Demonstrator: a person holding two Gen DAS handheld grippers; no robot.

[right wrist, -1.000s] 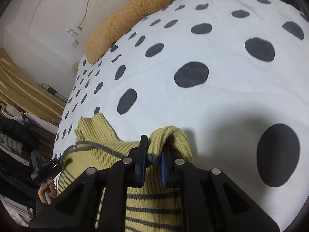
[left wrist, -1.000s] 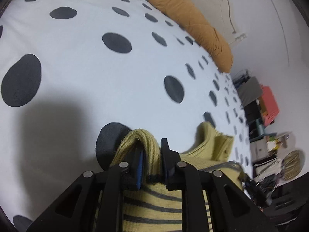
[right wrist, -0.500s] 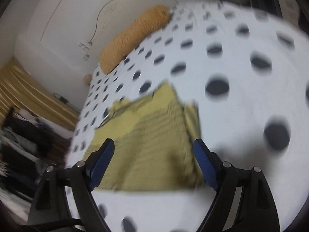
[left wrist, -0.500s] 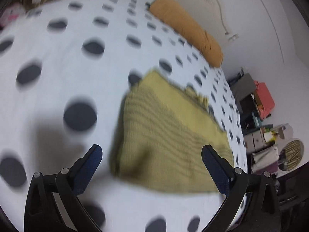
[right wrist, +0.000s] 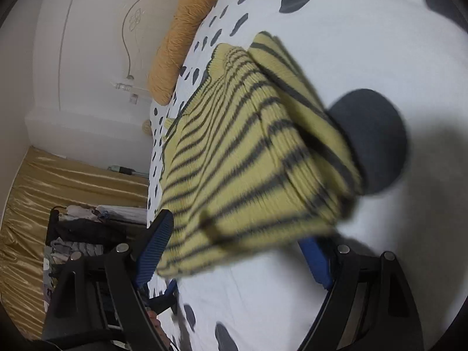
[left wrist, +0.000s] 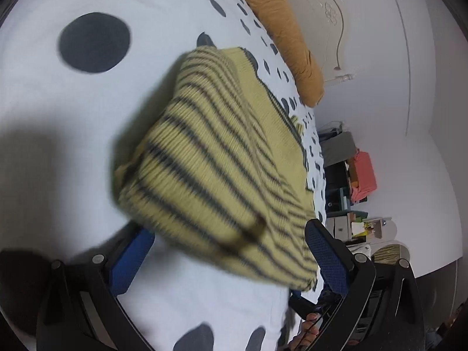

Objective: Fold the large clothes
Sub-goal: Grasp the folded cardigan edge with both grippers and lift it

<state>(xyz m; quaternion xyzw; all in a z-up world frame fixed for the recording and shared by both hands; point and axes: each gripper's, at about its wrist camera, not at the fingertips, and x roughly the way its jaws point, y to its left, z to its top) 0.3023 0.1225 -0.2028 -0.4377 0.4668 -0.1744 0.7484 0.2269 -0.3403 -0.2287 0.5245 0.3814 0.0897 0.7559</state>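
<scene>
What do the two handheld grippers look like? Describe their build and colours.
The left gripper and the right gripper look alike: matte black angular frames with triangular cut-outs and round silver bolt heads at the joints. Each has two flat fingers faced with blue textured pads. No cables or markings can be made out.

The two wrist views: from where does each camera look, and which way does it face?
Left wrist: on the left gripper, aimed down over the striped sweater toward the orange pillow; open jaws and some fingers show.
Right wrist: on the right gripper, same aim from the other side; open jaws show.
Shared: sweater, pillow, dotted bedsheet.
</scene>
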